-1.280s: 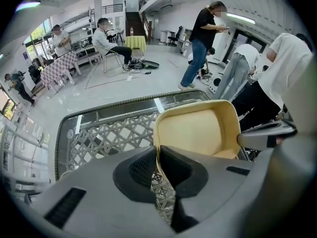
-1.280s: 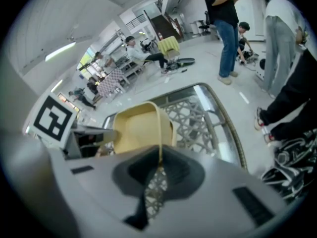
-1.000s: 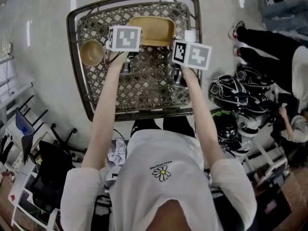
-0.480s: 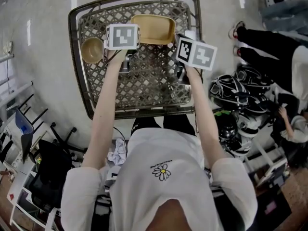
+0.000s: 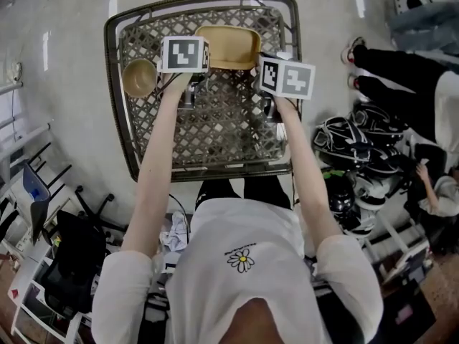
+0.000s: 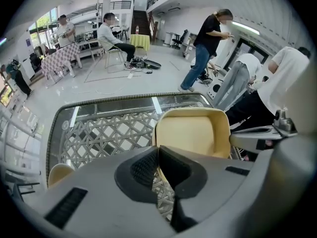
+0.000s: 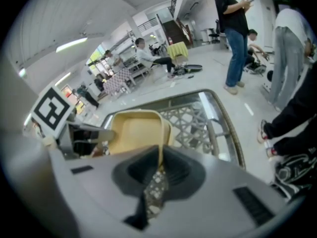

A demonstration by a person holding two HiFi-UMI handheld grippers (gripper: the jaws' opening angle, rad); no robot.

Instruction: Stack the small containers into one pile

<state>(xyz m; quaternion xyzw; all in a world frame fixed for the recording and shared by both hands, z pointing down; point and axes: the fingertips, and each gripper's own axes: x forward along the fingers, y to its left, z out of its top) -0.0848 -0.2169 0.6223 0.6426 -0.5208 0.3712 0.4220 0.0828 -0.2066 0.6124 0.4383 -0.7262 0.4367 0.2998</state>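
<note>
A tan square container lies at the far middle of the lattice table. A small round tan bowl stands at the far left, apart from both grippers. My left gripper is at the container's left rim. In the left gripper view its jaws are closing, with the container rim pinched between the pads; the bowl shows at the lower left. My right gripper is at the right rim. In the right gripper view its jaws are shut on the thin edge of the container.
The table has a dark raised metal frame. Black bags and helmets lie on the floor to the right, near a person's legs. A dark chair stands at the lower left. Several people stand or sit further off.
Both grippers stay at the container's two rims. The right gripper's marker cube swung a little right and then back. The container and the bowl have hardly shifted.
</note>
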